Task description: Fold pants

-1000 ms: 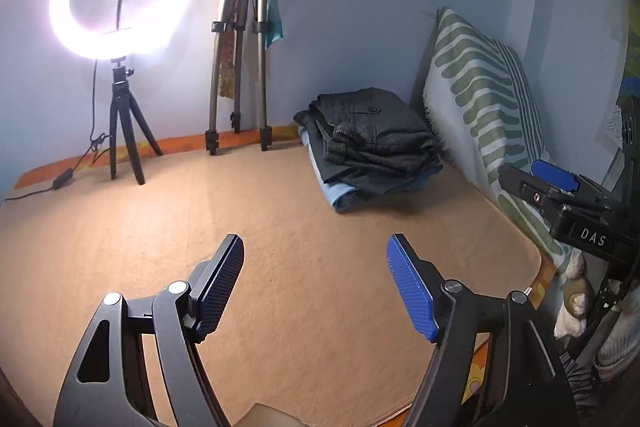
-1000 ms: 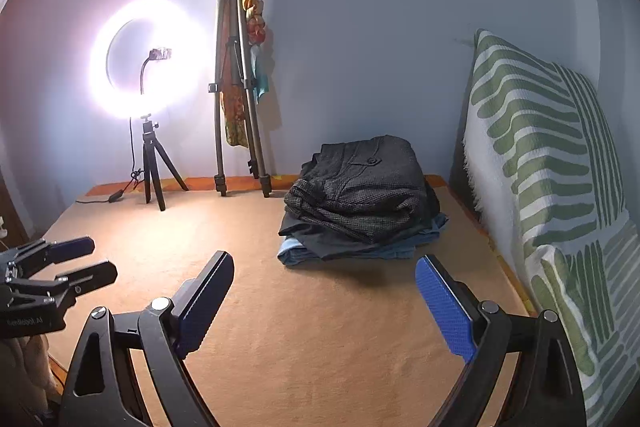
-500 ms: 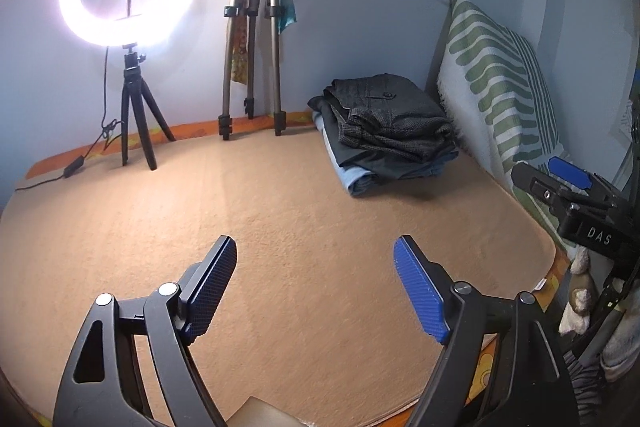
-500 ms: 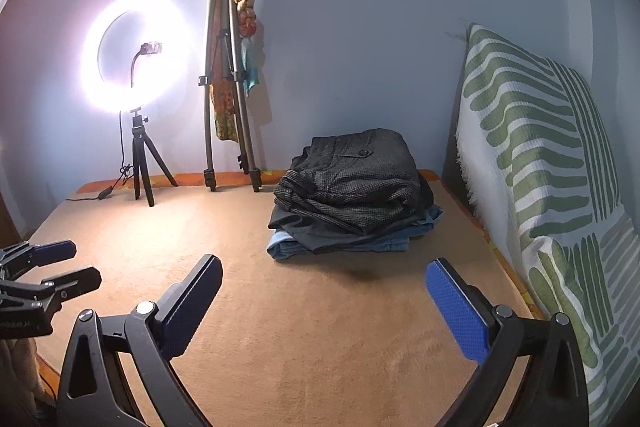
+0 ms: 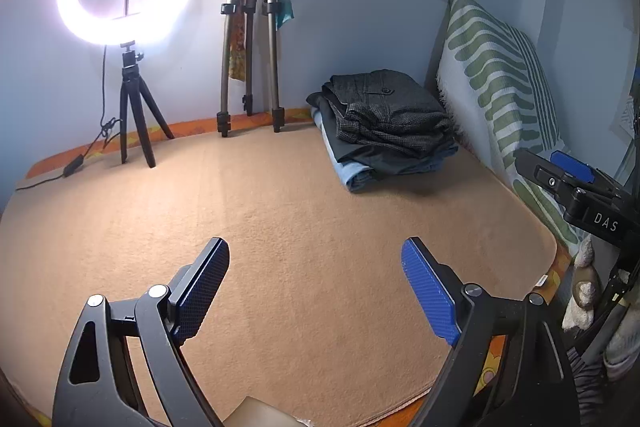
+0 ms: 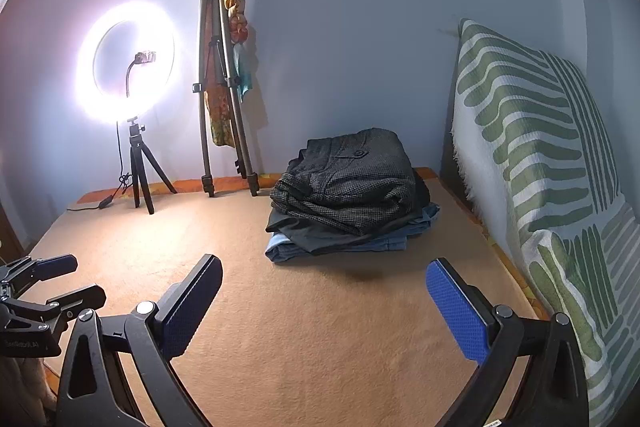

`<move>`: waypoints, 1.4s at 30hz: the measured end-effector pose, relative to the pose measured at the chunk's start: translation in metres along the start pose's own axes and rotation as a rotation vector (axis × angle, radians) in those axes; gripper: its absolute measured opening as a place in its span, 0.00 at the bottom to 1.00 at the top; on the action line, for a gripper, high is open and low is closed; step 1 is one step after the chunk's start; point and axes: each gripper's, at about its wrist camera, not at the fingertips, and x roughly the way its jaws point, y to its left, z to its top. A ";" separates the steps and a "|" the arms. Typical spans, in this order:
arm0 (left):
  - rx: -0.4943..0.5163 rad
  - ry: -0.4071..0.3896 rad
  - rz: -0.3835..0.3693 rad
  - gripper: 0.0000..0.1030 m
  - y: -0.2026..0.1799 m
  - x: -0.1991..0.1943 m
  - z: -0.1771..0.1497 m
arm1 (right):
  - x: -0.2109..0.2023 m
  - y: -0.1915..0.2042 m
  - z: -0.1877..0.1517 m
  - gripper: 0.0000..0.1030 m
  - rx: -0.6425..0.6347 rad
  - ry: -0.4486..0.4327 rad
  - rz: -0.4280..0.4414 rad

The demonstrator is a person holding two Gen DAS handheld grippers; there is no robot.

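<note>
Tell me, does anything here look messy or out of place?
Nothing much. The stack of folded pants is a little uneven, its layers not flush, and bright cloths hang on the tall tripod.

In the left wrist view, the right claw [image 5: 560, 169] carries white letters "DAS" on its black body; in the right wrist view, the left claw [image 6: 60, 281] bears a small white label, too blurred to read.

Dark checked pants [image 6: 352, 183] top the pile; light blue denim [image 6: 288, 251], perhaps, lies underneath; green-and-white striped cushion [image 6: 536, 131]; tan blanket [image 6: 320, 327].
</note>
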 end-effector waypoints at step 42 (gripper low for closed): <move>0.003 -0.001 -0.002 0.86 -0.001 -0.005 0.000 | 0.000 0.001 -0.002 1.00 0.003 0.005 0.005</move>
